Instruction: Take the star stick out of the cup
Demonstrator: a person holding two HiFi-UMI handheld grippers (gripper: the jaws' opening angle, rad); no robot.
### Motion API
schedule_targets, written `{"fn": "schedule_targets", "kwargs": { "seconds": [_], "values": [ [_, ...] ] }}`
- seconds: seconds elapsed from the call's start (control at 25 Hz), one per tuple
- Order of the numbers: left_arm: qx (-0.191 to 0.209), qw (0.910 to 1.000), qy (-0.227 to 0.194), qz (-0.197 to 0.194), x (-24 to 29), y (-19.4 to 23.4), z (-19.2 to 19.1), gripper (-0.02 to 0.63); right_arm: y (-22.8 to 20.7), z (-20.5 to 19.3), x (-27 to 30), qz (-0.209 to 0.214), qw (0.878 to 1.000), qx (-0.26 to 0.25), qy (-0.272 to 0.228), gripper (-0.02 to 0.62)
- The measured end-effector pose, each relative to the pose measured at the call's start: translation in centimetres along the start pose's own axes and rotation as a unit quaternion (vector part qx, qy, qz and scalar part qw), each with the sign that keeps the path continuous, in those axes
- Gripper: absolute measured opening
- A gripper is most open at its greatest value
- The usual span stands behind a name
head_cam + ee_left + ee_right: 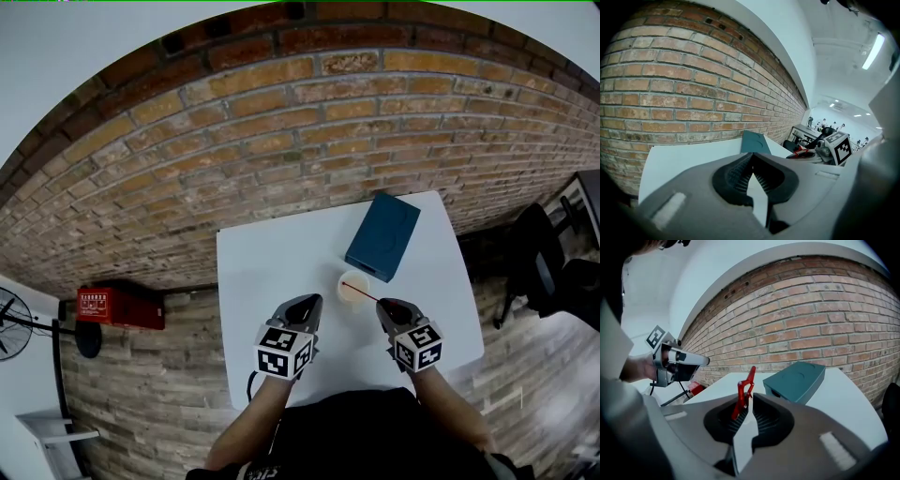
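Observation:
A thin red star stick (364,292) leans out of a small pale cup (351,291) near the middle of the white table (267,281). My right gripper (382,306) sits just right of the cup, at the stick's upper end. In the right gripper view the red star (743,394) is pinched between the nearly closed jaws of the right gripper (751,398); the cup is hidden behind them. My left gripper (309,306) hovers left of the cup, shut and holding nothing. In its own view the left gripper (752,160) looks across the table at the brick wall.
A teal box (382,236) lies behind the cup, toward the brick wall (281,122). On the floor stand a red case (120,307) and a fan (13,324) to the left and a black chair (539,262) to the right. The table's left half is bare.

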State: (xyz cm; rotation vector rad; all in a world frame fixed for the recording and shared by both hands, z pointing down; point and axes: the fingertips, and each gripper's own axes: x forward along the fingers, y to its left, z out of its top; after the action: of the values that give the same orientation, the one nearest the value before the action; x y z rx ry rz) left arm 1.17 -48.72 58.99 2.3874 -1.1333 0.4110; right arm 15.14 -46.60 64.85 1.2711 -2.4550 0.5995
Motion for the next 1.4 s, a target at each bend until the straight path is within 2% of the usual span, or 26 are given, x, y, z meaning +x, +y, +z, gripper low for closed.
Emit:
{"fn": "schedule_targets", "kwargs": {
  "seconds": [0.32,0.64,0.88,1.08,1.4],
  "values": [
    [-0.002,0.9998,-0.016,0.009,-2.2,0.2,0.2,0.006,-0.3,0.9,-0.7,-0.018,1.000,-0.013,-0.009,0.018],
    [-0.003,0.9994,-0.032,0.008,-4.8,0.2,0.0,0.006,0.3,4.4,-3.3,-0.041,0.998,-0.042,-0.030,0.017],
    [0.016,0.9990,-0.041,-0.009,-7.4,-1.1,-0.6,0.006,3.2,6.6,-6.8,-0.050,0.995,-0.064,-0.063,0.017],
    [0.034,0.9977,-0.052,-0.025,-9.9,-2.4,-0.9,0.006,5.9,7.8,-9.7,-0.047,0.994,-0.037,-0.091,0.015],
    [0.039,0.9953,-0.088,-0.008,-12.9,-1.8,0.8,0.006,9.4,10.1,-14.0,-0.037,0.991,-0.058,-0.116,0.015]
  ]
}}
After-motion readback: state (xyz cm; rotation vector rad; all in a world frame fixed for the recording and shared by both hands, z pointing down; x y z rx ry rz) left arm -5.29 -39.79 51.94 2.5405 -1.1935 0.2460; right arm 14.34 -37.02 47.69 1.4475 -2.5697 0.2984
